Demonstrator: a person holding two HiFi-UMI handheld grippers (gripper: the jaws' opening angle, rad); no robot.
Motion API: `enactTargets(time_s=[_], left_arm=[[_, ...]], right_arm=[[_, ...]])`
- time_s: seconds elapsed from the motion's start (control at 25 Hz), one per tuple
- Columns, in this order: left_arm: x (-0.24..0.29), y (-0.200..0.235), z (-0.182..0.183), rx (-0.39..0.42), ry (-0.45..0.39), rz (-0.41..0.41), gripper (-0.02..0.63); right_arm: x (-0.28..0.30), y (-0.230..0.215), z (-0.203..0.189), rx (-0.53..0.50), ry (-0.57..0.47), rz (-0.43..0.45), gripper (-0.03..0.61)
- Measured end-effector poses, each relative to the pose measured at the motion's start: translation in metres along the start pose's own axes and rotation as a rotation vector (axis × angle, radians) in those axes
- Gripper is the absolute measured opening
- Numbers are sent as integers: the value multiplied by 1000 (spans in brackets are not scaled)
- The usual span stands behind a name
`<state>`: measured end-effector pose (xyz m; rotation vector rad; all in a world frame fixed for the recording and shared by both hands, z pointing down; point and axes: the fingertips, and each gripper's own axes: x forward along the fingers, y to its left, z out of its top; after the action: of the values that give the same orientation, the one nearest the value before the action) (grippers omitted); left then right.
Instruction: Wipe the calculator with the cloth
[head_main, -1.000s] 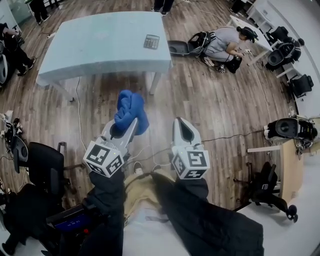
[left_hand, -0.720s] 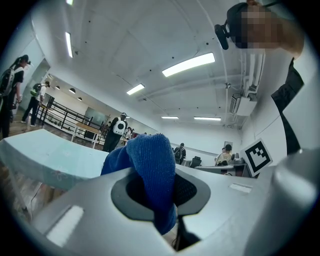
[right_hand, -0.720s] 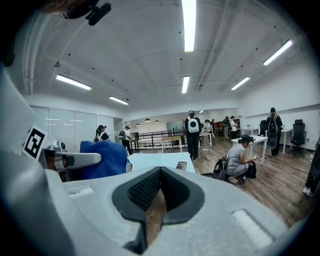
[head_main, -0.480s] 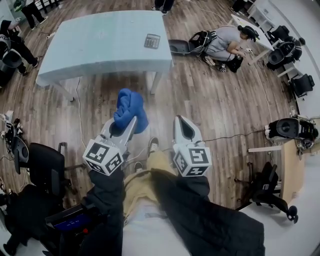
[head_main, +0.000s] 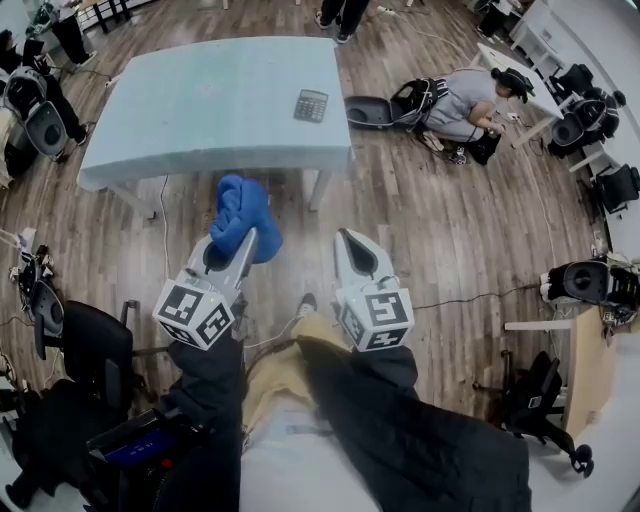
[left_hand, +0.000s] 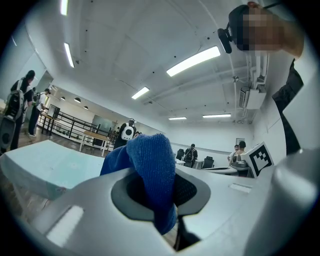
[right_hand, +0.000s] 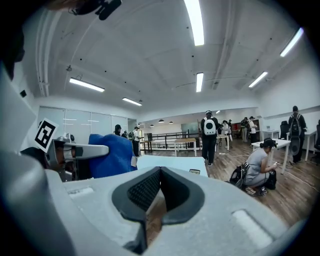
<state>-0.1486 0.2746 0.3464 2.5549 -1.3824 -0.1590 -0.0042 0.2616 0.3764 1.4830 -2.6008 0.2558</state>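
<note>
A dark calculator (head_main: 311, 105) lies near the right edge of a pale blue table (head_main: 180, 100), well ahead of me; it shows small in the right gripper view as the calculator (right_hand: 195, 171). My left gripper (head_main: 240, 238) is shut on a bunched blue cloth (head_main: 241, 213), held in the air short of the table's near edge. In the left gripper view the cloth (left_hand: 150, 170) fills the gap between the jaws of the left gripper (left_hand: 155, 195). My right gripper (head_main: 350, 240) hangs beside it, shut and with nothing in it, also seen as the right gripper (right_hand: 160, 185).
A person (head_main: 465, 95) crouches on the wooden floor right of the table beside an open case (head_main: 368, 108). Office chairs (head_main: 590, 110) stand at the far right, a dark chair (head_main: 90, 345) at my left. Cables (head_main: 160, 240) run over the floor.
I have stepped toward the table: it and the calculator sit slightly lower and nearer in the head view. Both grippers shifted a little left, the cloth still held.
</note>
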Motion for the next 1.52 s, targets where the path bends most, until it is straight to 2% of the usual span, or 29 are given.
enactTargets(time_s=[0.2,0.64,0.92,1.28,1.52], left_arm=[[61,17,5,4,7,3,51],[164,49,10,-14,47,51,51],[199,55,3,-31,74,64,51],[226,61,13,-18,51,46,51],[251,100,6,-45,59,59,51]], right_arm=[[43,-37,16,56,-35,44,0],[105,-107,21,55,-4,109,-2],[117,-138,13,79,29,107,-2],[122,-154,11,85,22,82,-1],[163,-159,0,90,52,85,-2]])
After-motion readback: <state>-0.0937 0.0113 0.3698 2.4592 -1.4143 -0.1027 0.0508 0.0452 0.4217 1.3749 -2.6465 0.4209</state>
